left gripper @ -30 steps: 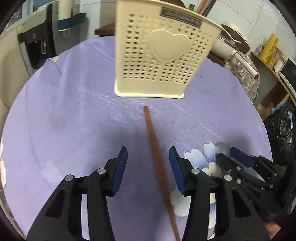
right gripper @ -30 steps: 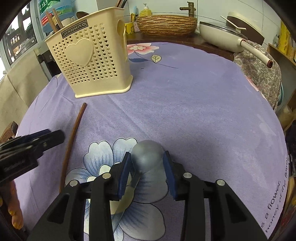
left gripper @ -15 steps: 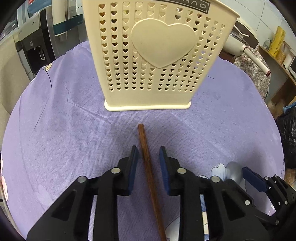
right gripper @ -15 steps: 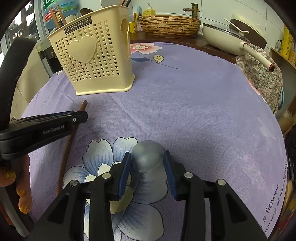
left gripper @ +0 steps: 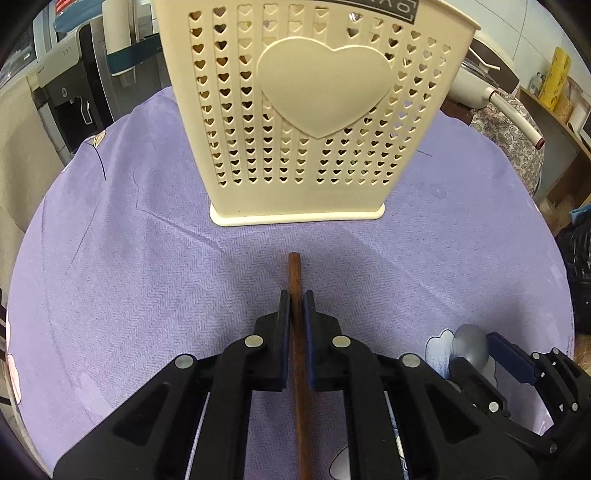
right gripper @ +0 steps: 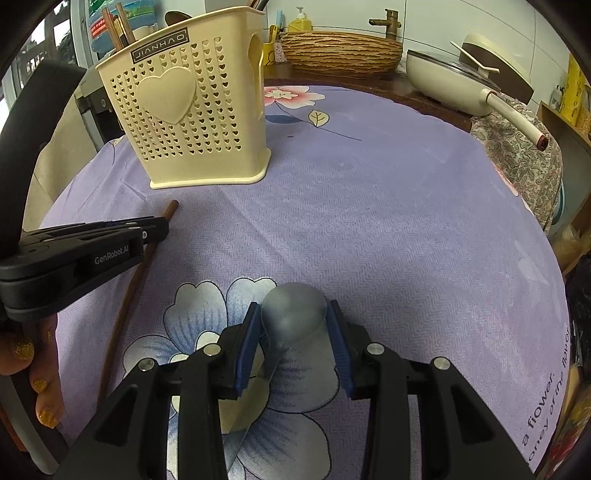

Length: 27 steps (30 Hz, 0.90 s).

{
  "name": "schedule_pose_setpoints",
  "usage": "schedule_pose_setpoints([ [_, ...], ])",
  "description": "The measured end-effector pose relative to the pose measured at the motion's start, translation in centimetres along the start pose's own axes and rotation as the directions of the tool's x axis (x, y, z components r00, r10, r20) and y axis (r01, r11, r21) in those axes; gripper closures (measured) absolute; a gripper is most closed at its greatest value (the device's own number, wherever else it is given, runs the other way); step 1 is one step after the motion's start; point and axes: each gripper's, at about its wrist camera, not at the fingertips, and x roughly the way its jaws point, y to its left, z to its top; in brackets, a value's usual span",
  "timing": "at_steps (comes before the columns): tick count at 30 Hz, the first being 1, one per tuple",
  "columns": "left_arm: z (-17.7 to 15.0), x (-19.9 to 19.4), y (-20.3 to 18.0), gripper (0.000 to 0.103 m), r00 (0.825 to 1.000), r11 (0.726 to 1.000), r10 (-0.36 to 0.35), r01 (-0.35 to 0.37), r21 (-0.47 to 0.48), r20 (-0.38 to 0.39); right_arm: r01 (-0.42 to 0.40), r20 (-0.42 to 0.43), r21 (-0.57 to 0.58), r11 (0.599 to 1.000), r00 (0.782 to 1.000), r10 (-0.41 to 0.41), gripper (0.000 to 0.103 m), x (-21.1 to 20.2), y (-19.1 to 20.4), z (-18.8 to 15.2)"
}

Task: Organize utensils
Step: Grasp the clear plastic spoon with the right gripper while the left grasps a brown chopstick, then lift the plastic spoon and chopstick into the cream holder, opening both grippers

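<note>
A brown wooden chopstick (left gripper: 295,273) lies on the purple tablecloth, its tip pointing at the cream perforated utensil holder (left gripper: 317,110). My left gripper (left gripper: 294,299) is shut on the chopstick near its far end. The chopstick also shows in the right wrist view (right gripper: 125,299), with the left gripper (right gripper: 159,229) over it. My right gripper (right gripper: 293,314) is shut on the bowl of a grey metal spoon (right gripper: 293,312), low over the flower print. The holder (right gripper: 184,107) stands at the back left with chopsticks (right gripper: 114,22) inside.
A purple flowered tablecloth (right gripper: 388,206) covers the round table. A woven basket (right gripper: 340,48) and a cream pan with a long handle (right gripper: 469,77) sit beyond the far edge. A cluttered shelf (left gripper: 554,107) stands at the right.
My left gripper moved forward along the chopstick toward the holder and closed from open to shut on it. My right gripper stayed still, holding the spoon.
</note>
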Motion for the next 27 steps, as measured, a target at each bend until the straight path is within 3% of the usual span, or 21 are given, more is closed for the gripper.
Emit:
schedule_pose_setpoints([
  [8,-0.2,-4.9,1.1,0.096,0.993,0.997,-0.067,0.071,-0.034,0.101,-0.096,0.091,0.024,0.995,0.991,0.094,0.067,-2.1,-0.5,0.6],
  [16,-1.4,-14.4,3.2,0.096,0.948,0.990,-0.108,0.131,-0.060,0.301,-0.132,0.236,-0.034,0.991,0.962,0.136,0.067,-7.5,-0.2,0.8],
  [22,-3.0,-18.5,3.7,0.096,0.917,0.990,-0.099,0.130,-0.056,0.388,-0.143,0.297,-0.098,0.985,0.940,0.166,0.067,-10.8,0.5,-0.1],
  [27,-3.6,-19.5,3.7,0.096,0.909,0.990,-0.097,0.131,-0.058,0.406,-0.130,0.312,-0.131,0.983,0.936,0.165,0.067,-11.7,1.2,-0.6],
])
